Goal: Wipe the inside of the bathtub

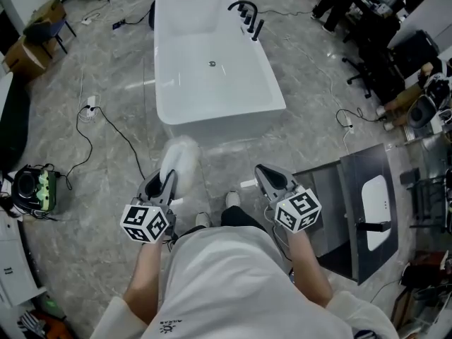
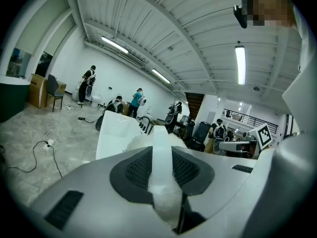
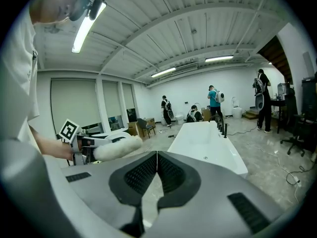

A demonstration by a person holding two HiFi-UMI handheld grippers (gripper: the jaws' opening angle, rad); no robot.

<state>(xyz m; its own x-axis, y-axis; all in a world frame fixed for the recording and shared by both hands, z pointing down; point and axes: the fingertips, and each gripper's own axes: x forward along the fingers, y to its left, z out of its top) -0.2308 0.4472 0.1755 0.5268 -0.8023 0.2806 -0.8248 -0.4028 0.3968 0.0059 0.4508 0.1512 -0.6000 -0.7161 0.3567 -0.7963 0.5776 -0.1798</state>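
Note:
A white freestanding bathtub stands on the grey floor ahead of me, with a black tap on its right rim and a drain in its bottom. My left gripper is shut on a fluffy white duster, held short of the tub's near end. In the left gripper view the duster's flat white handle runs between the jaws and its fluff hides part of the tub. My right gripper is shut and holds nothing. The right gripper view shows the tub and the duster at left.
Cables trail over the marble floor left of the tub. A dark cabinet with a white basin sits at the right. Boxes and a chair stand at far left, office chairs at far right. Several people stand in the room's background.

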